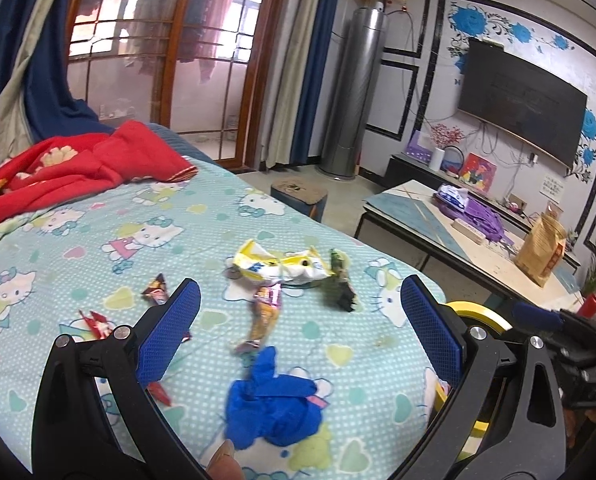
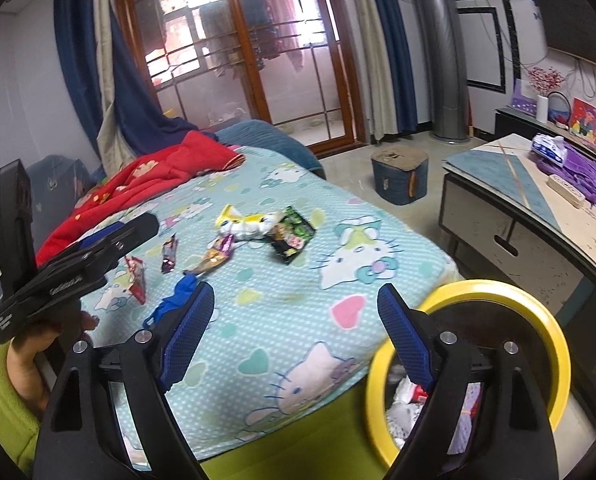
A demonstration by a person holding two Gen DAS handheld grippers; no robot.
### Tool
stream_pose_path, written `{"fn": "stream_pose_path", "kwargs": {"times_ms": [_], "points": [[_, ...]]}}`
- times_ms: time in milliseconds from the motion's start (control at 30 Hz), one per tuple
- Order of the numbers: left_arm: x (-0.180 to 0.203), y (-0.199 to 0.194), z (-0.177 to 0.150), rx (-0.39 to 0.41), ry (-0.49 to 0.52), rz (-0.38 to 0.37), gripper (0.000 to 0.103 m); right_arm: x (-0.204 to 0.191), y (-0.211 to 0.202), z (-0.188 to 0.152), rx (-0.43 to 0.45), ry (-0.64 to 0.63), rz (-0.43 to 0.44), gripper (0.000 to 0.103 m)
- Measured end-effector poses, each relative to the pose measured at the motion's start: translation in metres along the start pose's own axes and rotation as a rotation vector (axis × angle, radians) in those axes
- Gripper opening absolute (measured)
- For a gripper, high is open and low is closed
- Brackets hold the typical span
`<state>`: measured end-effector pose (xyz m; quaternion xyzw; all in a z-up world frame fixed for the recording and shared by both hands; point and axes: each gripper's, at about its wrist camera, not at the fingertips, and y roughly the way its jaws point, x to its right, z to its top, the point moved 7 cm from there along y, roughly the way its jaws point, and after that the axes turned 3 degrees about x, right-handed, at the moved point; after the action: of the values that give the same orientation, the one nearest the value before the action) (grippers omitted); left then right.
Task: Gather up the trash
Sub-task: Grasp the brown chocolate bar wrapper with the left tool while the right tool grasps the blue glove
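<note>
Several wrappers lie scattered on the bed, and nearest the left gripper is a crumpled blue scrap, lying between its spread, empty fingers. Best, I judge, to lower straight down, press lightly into the sheet and pinch the scrap's bunched middle so no bedding is caught. Beyond it lie an orange wrapper and a yellow packet. Right gripper hangs released and empty beside the yellow-rimmed bin at the bed's edge.
</note>
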<state>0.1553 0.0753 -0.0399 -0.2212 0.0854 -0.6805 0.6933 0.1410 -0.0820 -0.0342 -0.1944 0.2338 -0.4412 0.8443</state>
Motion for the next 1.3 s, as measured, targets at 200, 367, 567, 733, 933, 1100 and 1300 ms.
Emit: {"fn": "stream_pose_path", "kwargs": {"times_ms": [200,367,567,733,933,1100,1300], "points": [[-0.019,0.004,0.0,-0.011,-0.024,0.026,0.092,-0.023,0.013,-0.008,-0.03,-0.032,0.034,0.082],[-0.03,0.008,-0.002,-0.025,-0.036,0.037,0.092,-0.037,0.019,-0.014,-0.048,-0.052,0.057,0.083],[-0.045,0.011,-0.004,-0.042,-0.049,0.056,0.092,-0.054,0.03,-0.02,-0.072,-0.079,0.085,0.084],[-0.057,0.017,-0.01,-0.073,-0.061,0.069,0.092,-0.066,0.041,-0.025,-0.095,-0.097,0.107,0.084],[-0.067,0.02,-0.011,-0.095,-0.061,0.077,0.092,-0.076,0.056,-0.034,-0.133,-0.118,0.135,0.084],[-0.084,0.027,-0.016,-0.132,-0.131,0.064,0.079,-0.085,0.072,-0.042,-0.17,-0.134,0.162,0.084],[-0.093,0.039,-0.021,-0.177,-0.172,0.063,0.069,-0.101,0.093,-0.049,-0.22,-0.151,0.222,0.079]]}}
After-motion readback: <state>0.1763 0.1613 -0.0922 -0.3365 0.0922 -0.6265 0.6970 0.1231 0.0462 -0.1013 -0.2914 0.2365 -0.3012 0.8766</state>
